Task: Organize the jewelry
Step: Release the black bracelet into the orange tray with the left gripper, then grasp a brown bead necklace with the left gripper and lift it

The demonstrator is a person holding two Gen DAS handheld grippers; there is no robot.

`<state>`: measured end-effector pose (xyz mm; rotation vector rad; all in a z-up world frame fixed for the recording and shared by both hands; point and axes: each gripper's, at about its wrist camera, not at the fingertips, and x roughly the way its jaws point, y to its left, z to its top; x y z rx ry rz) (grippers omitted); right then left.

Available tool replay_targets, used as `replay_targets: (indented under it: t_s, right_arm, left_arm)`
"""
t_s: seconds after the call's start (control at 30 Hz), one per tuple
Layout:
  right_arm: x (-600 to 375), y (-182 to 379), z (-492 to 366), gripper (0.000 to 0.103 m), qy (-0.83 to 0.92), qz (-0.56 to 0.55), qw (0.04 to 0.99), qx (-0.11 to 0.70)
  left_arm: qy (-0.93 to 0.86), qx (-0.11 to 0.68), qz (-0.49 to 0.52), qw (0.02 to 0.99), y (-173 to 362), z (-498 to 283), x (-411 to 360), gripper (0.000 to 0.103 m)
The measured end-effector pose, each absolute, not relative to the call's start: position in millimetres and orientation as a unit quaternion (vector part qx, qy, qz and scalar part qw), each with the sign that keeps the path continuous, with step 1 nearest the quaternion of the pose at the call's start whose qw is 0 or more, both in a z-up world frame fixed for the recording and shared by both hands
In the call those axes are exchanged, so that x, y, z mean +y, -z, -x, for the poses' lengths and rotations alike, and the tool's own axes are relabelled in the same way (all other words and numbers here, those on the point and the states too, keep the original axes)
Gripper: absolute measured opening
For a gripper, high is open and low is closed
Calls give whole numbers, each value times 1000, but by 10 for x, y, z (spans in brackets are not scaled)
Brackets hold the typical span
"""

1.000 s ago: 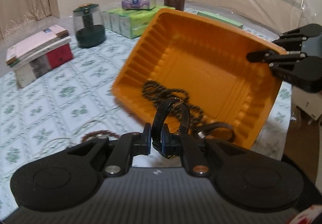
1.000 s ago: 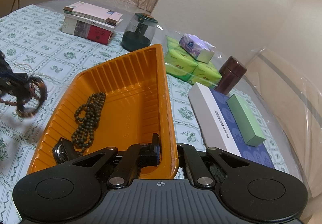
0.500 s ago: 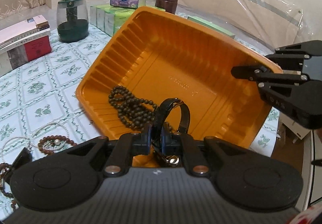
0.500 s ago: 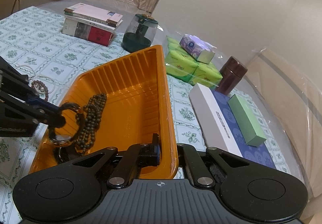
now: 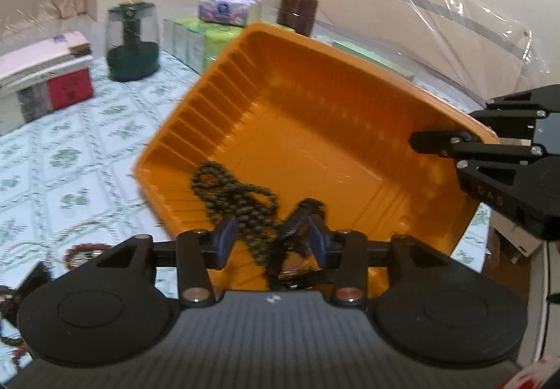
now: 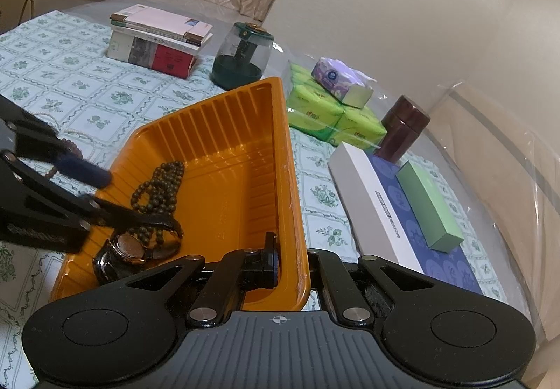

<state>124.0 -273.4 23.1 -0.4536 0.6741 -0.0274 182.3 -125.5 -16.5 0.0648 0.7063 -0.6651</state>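
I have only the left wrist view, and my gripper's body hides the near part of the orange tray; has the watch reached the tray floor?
Observer: Yes. The watch lies dial up on the floor of the orange tray, in its near corner beside the dark beads. The jaws of the left gripper are opening, with the strap between them.
Operator: Thank you. How does the right gripper hold the tray?
Observer: The right gripper is shut on the tray's near wall, one finger inside, one outside.
Operator: What lies beyond the tray on that side?
Observer: A white and blue box, with a small green box lying on it.
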Motion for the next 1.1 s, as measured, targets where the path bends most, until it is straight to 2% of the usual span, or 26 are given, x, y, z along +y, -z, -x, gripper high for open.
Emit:
replay_targets:
  t_s: [0.13, 0.2, 0.63, 0.87, 1.1]
  right_arm:
    - [-2715, -224, -1245, 3, 15, 221, 919, 327]
    - [-2714, -221, -1239, 3, 15, 221, 919, 327]
    - [-2703, -214, -1241, 3, 16, 223, 918, 327]
    - [-2695, -205, -1240, 3, 17, 225, 918, 327]
    - [-2709, -205, -1241, 3, 17, 226, 917, 328]
  left_arm:
    - [286, 320, -34, 903, 144, -1713, -980, 51]
    - [265, 313, -34, 911, 160, -1639, -804, 59]
    - [111, 311, -78, 941, 401, -1264, 309, 62]
    - [79, 354, -42, 931, 539, -1353, 625, 62]
    - [77, 372, 7, 925, 692, -1514, 646, 43]
